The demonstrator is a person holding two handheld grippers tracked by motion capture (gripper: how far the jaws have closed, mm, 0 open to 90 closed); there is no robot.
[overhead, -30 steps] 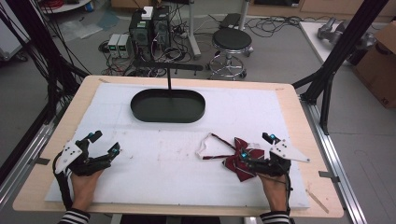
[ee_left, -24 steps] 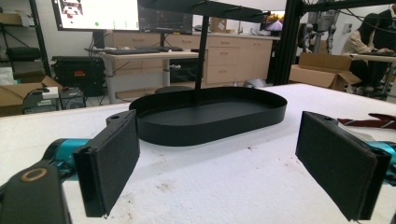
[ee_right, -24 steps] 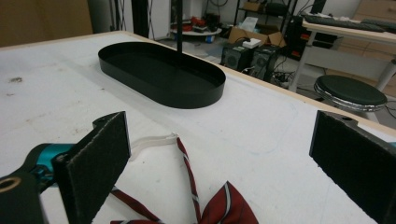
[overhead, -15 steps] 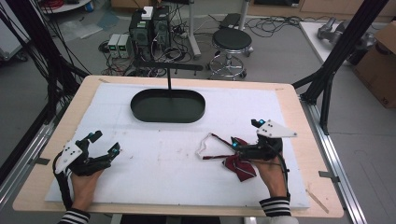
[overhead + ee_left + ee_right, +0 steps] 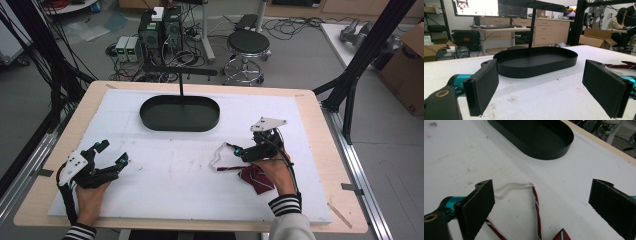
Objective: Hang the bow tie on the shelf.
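A dark red striped bow tie lies on the white mat at the right, its red cord running to a white loop. My right gripper points left just above the cord and is open; its black pads stand on either side of the loop with nothing between them. My left gripper rests open at the front left, its pads facing the black oval tray. The tie's red edge lies at the far right of the left gripper view.
A thin black post with a crossbar rises from the tray at the back middle. The white mat covers most of the wooden table. Black frame legs, a stool and electronics stand beyond the table.
My right gripper has moved from over the tie's red cloth to the back and left, turning to point left over the cord and loop. The left gripper has stayed put.
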